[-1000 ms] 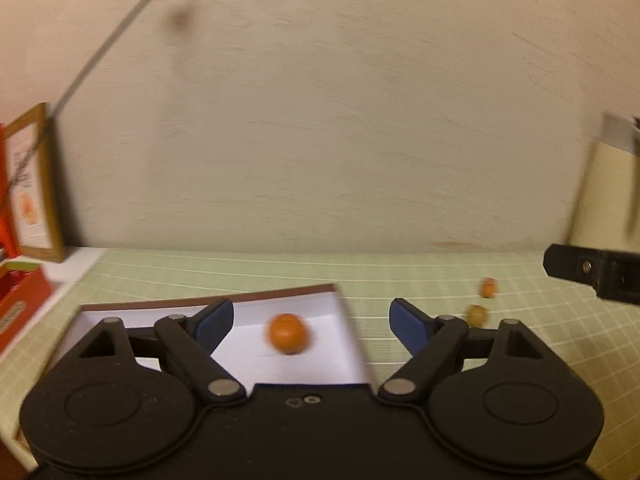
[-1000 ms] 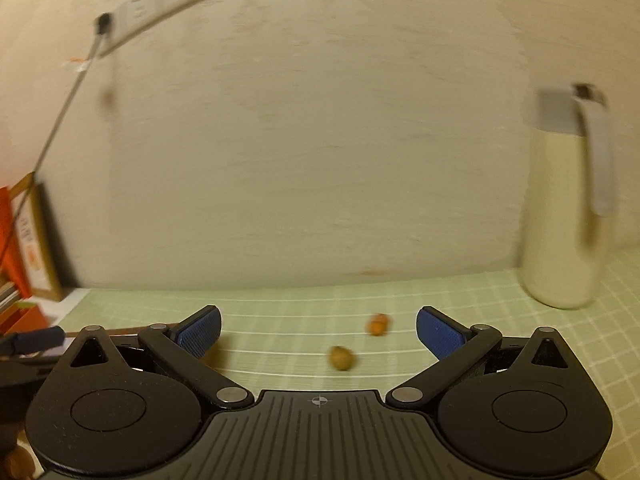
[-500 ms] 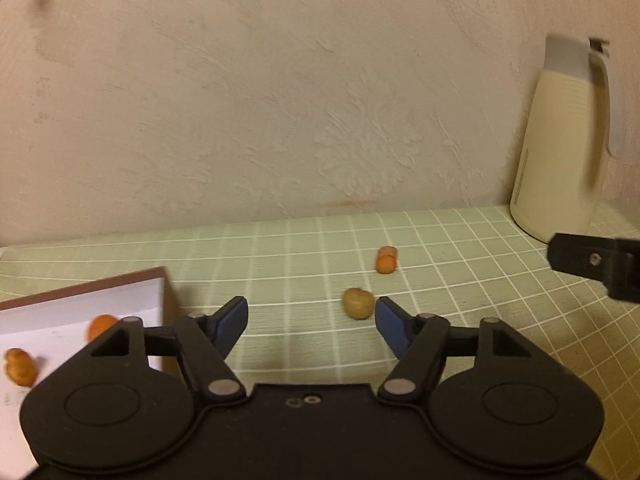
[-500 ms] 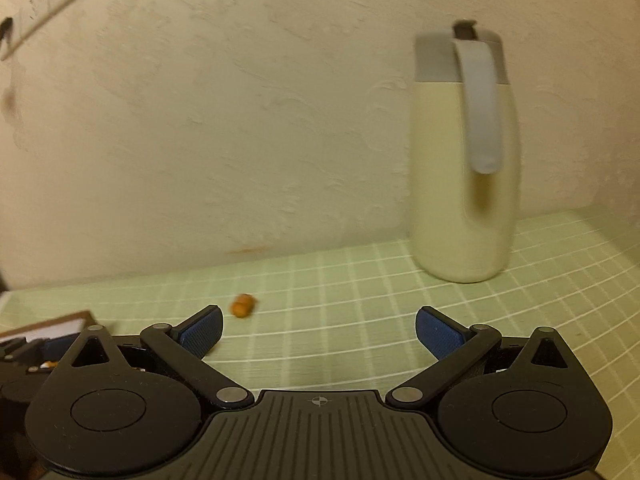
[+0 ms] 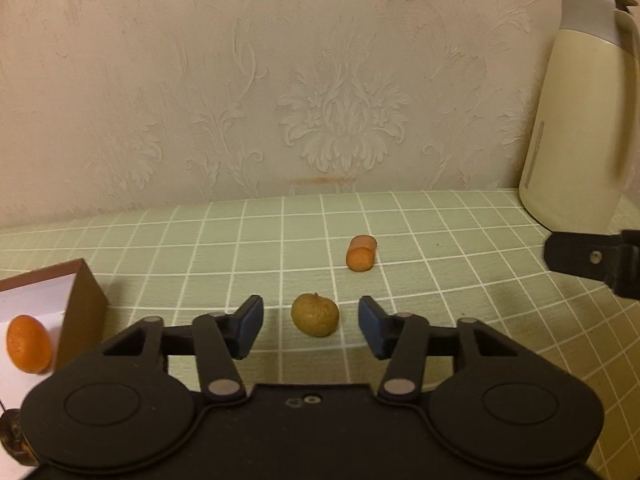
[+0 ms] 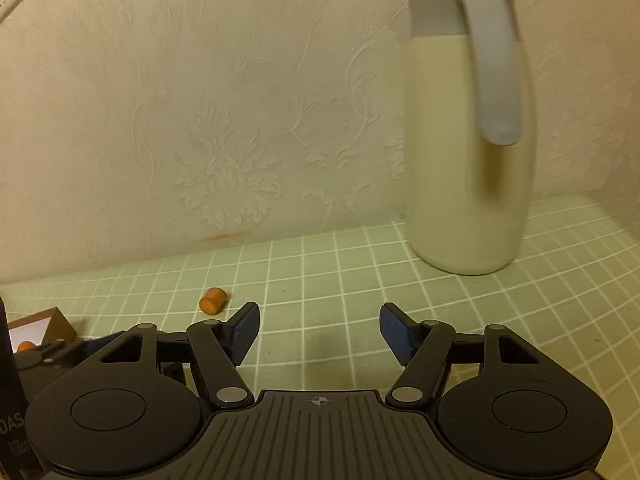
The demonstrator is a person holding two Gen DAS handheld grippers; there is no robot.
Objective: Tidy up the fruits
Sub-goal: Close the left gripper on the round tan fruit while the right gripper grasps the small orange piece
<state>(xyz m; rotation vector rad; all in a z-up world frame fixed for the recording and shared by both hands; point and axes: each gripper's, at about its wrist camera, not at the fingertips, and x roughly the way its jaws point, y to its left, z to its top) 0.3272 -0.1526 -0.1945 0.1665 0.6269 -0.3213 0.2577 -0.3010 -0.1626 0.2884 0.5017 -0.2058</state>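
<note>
Jaws: our left gripper [image 5: 311,325] has been closing, pads flanking but clear of the small brown-green round fruit [image 5: 315,315]; right gripper [image 6: 319,332] closing, empty.
Around: short orange carrot piece [image 5: 361,253] beyond; cream plastic jug [image 5: 580,120] at desk's back-right.

A home: embossed wallpaper [image 5: 340,120], checked tablecloth [image 5: 440,240], cream thermos jug [image 6: 464,160]

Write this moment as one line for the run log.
left tongs: closing around round yellow-green fruit, not touching | right tongs: closing, empty | small orange fruit piece: on cloth
</note>
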